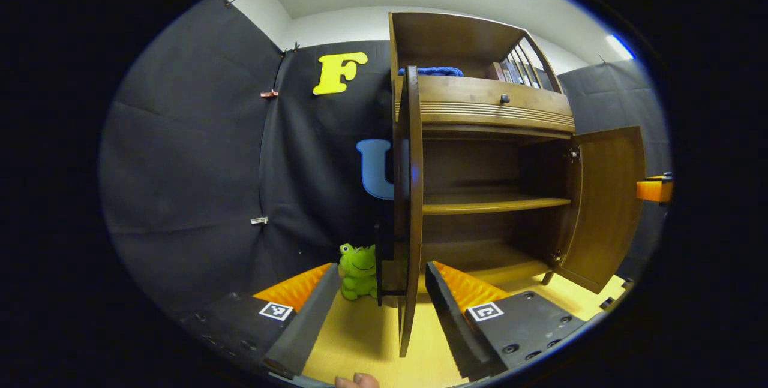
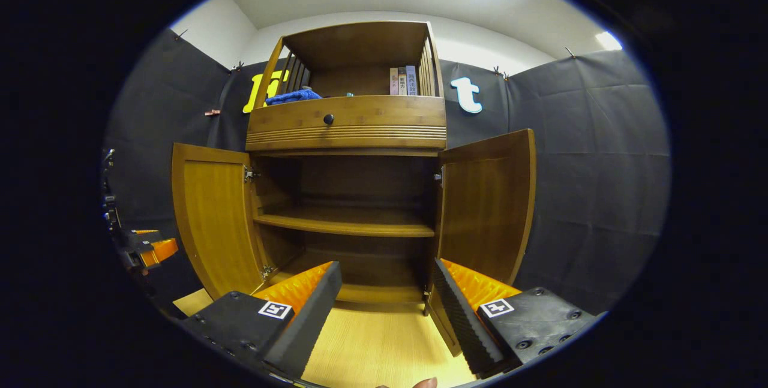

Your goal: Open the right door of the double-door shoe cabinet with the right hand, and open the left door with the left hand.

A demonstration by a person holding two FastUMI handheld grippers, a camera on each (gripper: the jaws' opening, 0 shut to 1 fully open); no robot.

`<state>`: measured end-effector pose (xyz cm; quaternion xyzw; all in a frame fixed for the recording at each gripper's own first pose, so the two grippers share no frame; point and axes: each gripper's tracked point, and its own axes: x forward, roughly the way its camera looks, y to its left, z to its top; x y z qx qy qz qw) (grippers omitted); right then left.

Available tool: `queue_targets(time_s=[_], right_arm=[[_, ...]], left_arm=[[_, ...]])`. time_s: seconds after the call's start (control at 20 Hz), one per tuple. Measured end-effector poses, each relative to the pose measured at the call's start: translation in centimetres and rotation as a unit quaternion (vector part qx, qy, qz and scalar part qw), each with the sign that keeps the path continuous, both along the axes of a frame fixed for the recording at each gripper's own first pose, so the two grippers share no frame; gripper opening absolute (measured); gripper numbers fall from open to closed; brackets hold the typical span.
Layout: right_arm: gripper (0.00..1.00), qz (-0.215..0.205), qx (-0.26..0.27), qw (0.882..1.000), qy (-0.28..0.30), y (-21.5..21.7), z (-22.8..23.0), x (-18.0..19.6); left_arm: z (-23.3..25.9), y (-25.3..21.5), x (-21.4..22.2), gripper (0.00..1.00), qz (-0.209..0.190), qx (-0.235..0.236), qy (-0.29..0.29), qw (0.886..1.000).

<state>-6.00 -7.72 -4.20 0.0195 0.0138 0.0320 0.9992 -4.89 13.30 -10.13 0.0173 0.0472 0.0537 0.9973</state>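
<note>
Our left gripper (image 1: 378, 310) stood wide open at the bottom of the left gripper view, with the edge of the left door (image 1: 409, 208) running up between the fingers but touched by neither, as far as we could tell. Our right gripper (image 2: 387, 310) was just as wide at the bottom of the right gripper view, holding nothing, aimed at the open lower bay.

The cabinet (image 2: 348, 124) filled the middle of the right gripper view. Its left door (image 2: 210, 220) was swung out at lower left and its right door (image 2: 489, 208) swung out right of centre, so we judged both openings done.

The biggest risk, as we saw it, lay with the left door: it sat inside the left gripper's gap, so any sideways drift of that hand would push it back towards shut or strain the hinges. A straight pull back looked safest to us.

Next, the right door stood just beside the right finger (image 2: 462, 310); a swing to the right would knock it.

Smallest, a green frog toy (image 1: 358, 271) sat low in the left gripper view, just left of the door edge and behind the left finger (image 1: 306, 310), where a careless forward move could topple it.
</note>
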Motion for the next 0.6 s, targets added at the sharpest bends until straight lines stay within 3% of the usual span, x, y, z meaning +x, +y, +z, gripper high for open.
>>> queue_targets(time_s=[0.6], right_arm=[[0.98, -0.004, -0.008, 1.000, -0.010, -0.1, -0.1, 1.1]], left_arm=[[3.1, -9.1, 0.2, 0.87, -0.040, -0.023, -0.001, 0.999]])
